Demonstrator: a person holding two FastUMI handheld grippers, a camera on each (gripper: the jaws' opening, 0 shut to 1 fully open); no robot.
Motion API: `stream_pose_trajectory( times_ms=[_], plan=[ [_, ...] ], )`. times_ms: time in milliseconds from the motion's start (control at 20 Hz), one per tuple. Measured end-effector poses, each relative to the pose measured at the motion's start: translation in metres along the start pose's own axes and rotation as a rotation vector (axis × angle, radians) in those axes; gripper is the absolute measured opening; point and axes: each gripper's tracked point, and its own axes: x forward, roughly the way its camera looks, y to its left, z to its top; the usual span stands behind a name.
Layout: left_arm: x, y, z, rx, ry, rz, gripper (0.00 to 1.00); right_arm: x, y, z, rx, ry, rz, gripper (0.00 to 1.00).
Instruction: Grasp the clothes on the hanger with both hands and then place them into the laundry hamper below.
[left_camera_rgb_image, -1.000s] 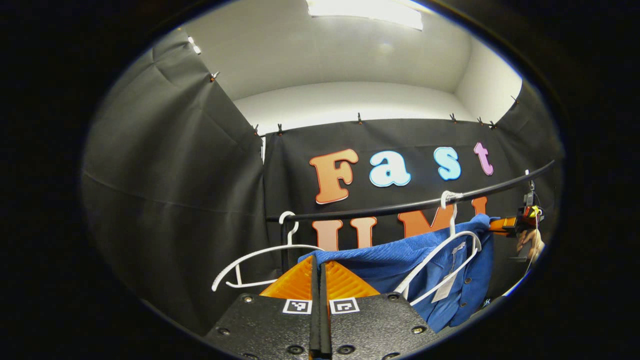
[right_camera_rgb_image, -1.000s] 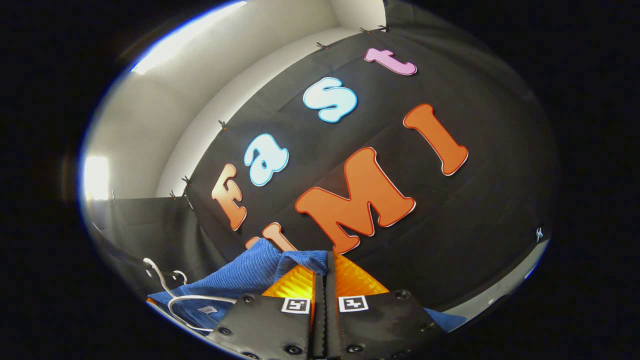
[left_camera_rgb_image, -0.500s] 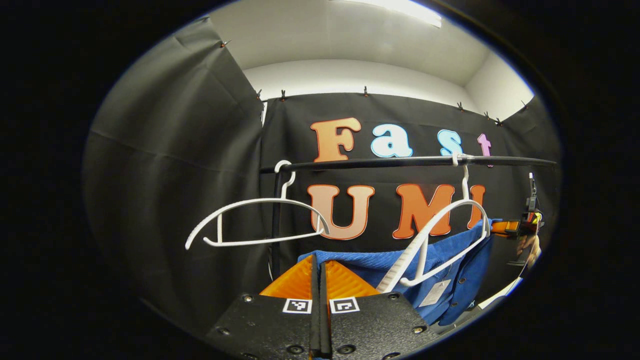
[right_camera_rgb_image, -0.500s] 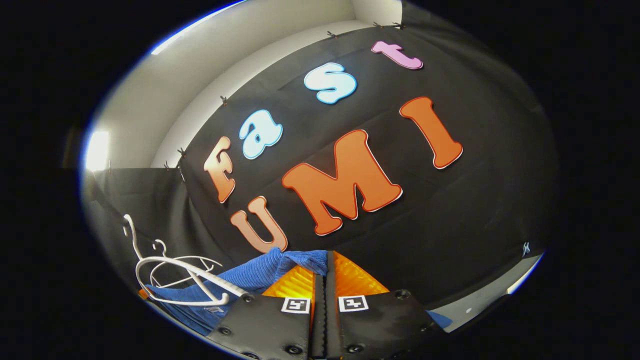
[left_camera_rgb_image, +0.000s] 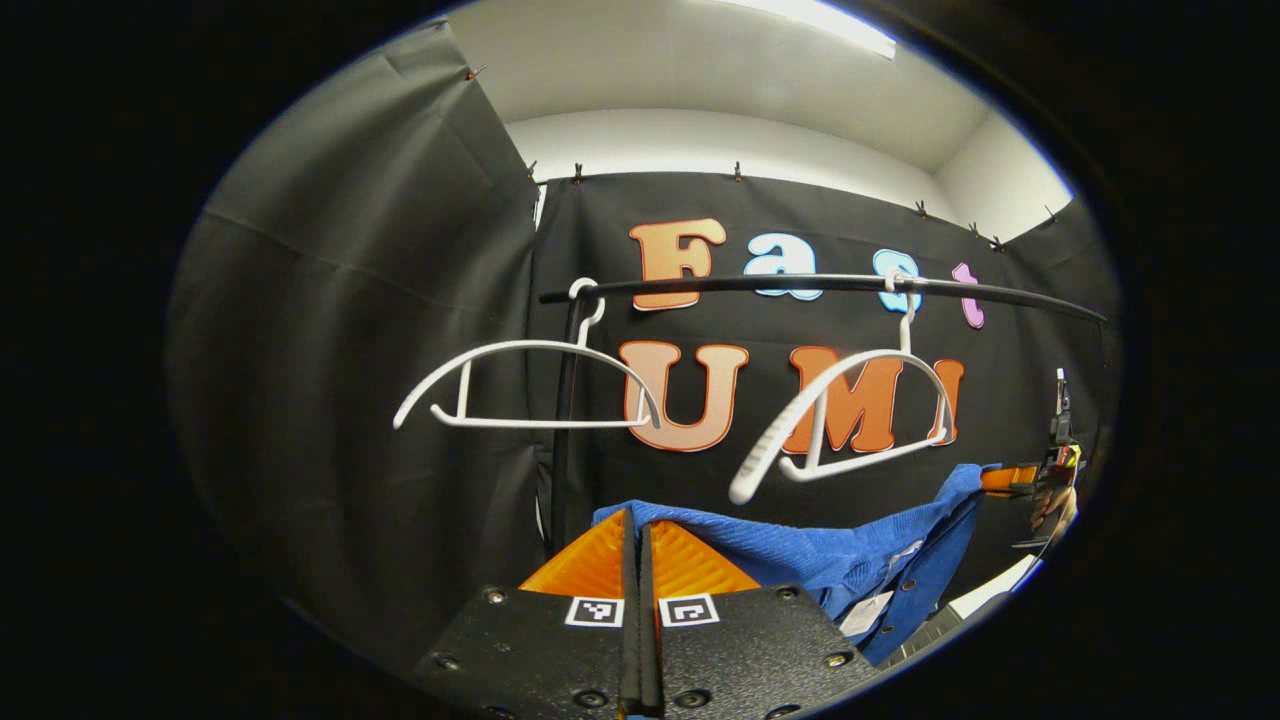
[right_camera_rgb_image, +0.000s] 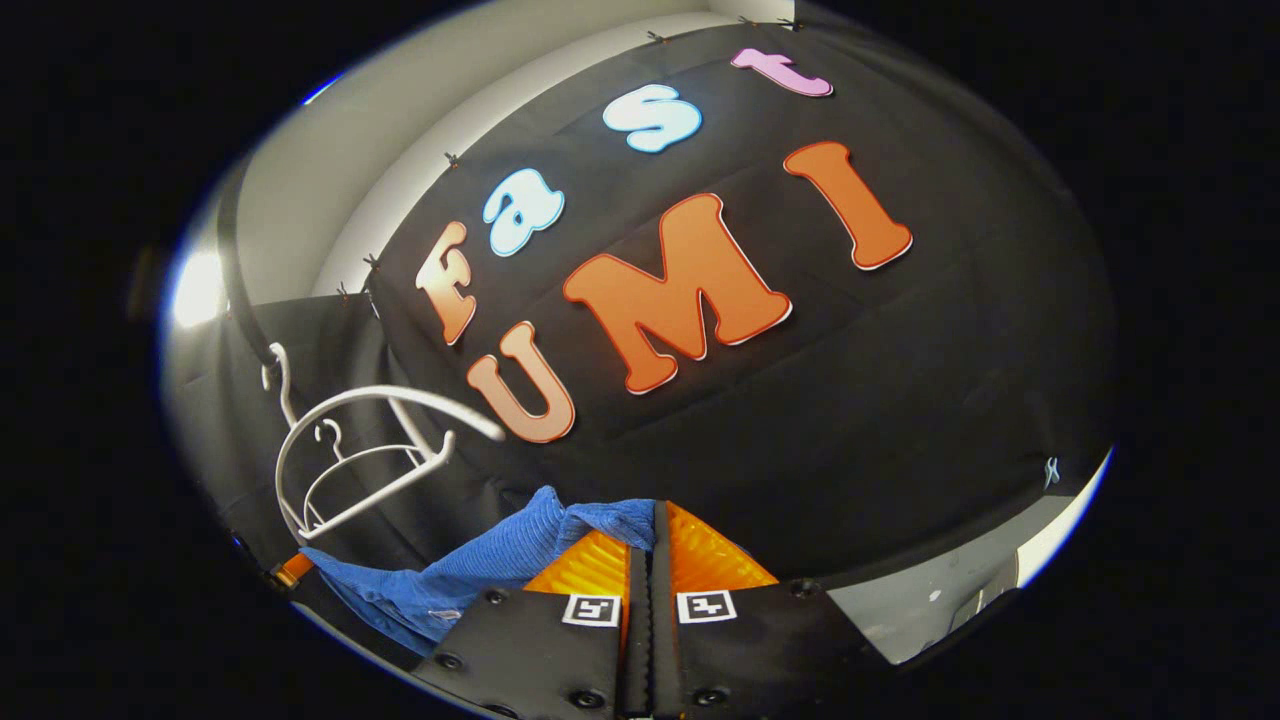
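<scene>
Since the earlier frames my view has dropped: the rail (left_camera_rgb_image: 800, 285) sits higher in the left gripper view, and the blue garment (left_camera_rgb_image: 800, 550) is now clear of the white hanger (left_camera_rgb_image: 850, 420), which hangs bare from the rail beside a second empty hanger (left_camera_rgb_image: 530, 385). My left hand-held gripper (left_camera_rgb_image: 640, 535) has its orange fingers pressed together on one end of the garment, right at its tips. My right hand-held gripper (right_camera_rgb_image: 650, 540) is likewise clamped on the other end, the cloth (right_camera_rgb_image: 500, 560) bunching over its left finger. In the left gripper view the garment stretches from my left fingers across to the right hand-held gripper (left_camera_rgb_image: 1010, 480) far off, sagging below both hangers.
</scene>
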Motion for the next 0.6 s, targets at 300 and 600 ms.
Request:
stream_pose_trajectory(
  times_ms=[300,600],
  plan=[
    [-0.003,-0.01,-0.048,-0.011,0.075,-0.012,0.0,-0.028,-0.002,-0.053,-0.06,0.066,-0.011,0.08],
    [-0.018,-0.048,-0.085,-0.031,0.106,-0.023,0.0,-0.049,0.015,-0.091,-0.164,0.075,-0.03,0.07]
  ],
)
